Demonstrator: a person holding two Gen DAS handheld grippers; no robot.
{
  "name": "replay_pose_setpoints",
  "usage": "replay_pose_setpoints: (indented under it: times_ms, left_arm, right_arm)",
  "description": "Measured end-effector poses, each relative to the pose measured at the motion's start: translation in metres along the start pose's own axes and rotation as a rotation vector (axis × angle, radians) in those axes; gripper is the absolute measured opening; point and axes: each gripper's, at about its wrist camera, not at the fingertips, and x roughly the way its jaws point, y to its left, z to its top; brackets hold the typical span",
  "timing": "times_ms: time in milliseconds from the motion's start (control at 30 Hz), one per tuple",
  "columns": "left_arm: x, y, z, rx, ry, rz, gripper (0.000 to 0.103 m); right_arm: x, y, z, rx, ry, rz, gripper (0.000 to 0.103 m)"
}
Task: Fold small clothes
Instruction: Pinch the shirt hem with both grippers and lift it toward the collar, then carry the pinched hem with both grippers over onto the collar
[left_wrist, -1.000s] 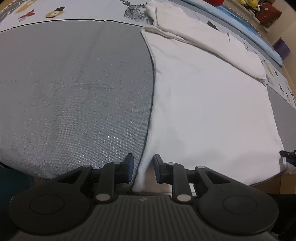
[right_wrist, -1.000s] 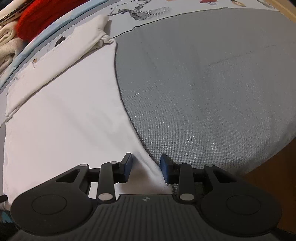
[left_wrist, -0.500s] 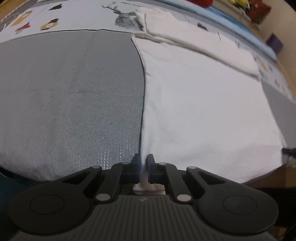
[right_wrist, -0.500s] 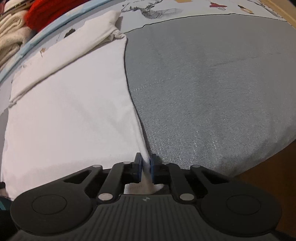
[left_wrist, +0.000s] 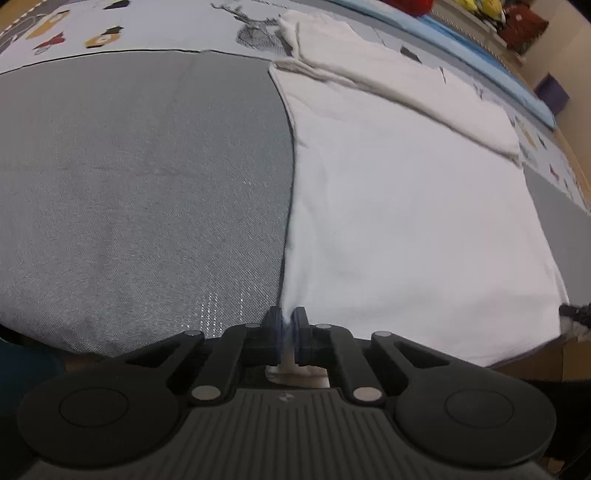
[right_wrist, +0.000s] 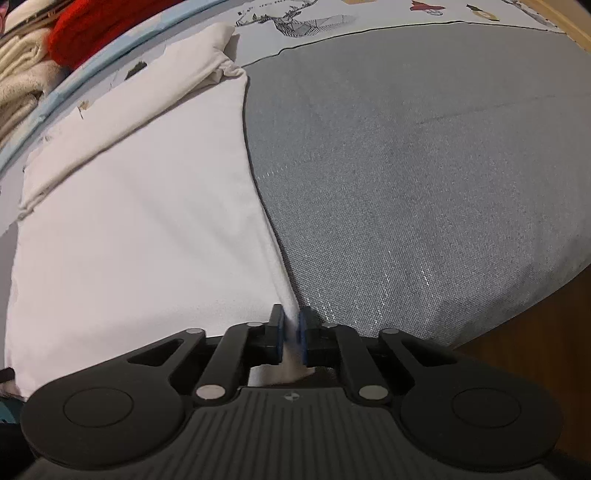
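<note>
Since 1.0 s ago: both pairs of jaws gone from spread apart to pinched together on cloth. Left gripper clamped on near left corner of white garment; thin fold of fabric between blue pads. Right gripper likewise clamped on near right corner of white garment. Garment smooth, flat, roughly rectangular, far edge folded over; lying on grey woven mat with fine glinting threads. Printed sheet beyond.
</note>
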Motion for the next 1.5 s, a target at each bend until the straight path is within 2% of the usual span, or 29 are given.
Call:
replay_pose_setpoints:
  times_ms: [167,233,400,433,667,800,867,967,1100,1267,1433,1500]
  left_arm:
    - [0.003,0.007,0.0,-0.035,0.035,-0.004,0.009]
    - [0.005,0.005,-0.001,-0.028,0.046,-0.008,0.014]
    - [0.006,0.001,-0.002,0.0,0.043,0.009,0.014]
    - [0.006,0.0,-0.003,0.007,0.041,0.012,0.014]
    - [0.006,-0.005,-0.008,0.034,0.058,0.015,0.014]
    - [0.007,-0.003,-0.007,0.021,0.06,0.011,0.014]
    - [0.007,-0.002,-0.006,0.017,0.06,0.009,0.012]
    - [0.003,-0.003,-0.005,0.024,0.04,0.018,0.006]
    - [-0.023,-0.006,0.004,0.05,-0.018,0.002,0.006]
    - [-0.076,-0.016,0.015,0.128,-0.124,-0.049,0.006]
    - [-0.149,-0.02,0.007,0.203,-0.197,-0.117,0.005]
    - [-0.187,-0.019,0.001,0.23,-0.221,-0.168,0.005]
  right_arm:
    - [-0.002,-0.005,-0.002,0.013,0.01,0.005,0.008]
    - [0.001,-0.007,-0.004,0.021,0.032,0.006,0.011]
    - [0.001,-0.001,-0.005,-0.011,0.033,0.001,0.012]
    - [0.001,0.0,-0.005,-0.014,0.033,0.004,0.014]
    - [0.002,0.008,-0.006,-0.065,0.041,0.02,0.014]
    - [0.004,0.011,-0.005,-0.078,0.043,0.016,0.014]
    - [0.004,0.011,-0.004,-0.078,0.042,0.014,0.013]
    - [0.002,0.011,-0.004,-0.08,0.031,0.01,0.006]
    - [-0.018,0.008,0.004,-0.042,-0.031,0.051,0.005]
    - [-0.069,0.001,0.02,0.015,-0.154,0.191,0.005]
    - [-0.122,0.0,0.014,-0.026,-0.252,0.282,0.005]
    - [-0.148,-0.003,0.007,-0.038,-0.288,0.328,0.005]
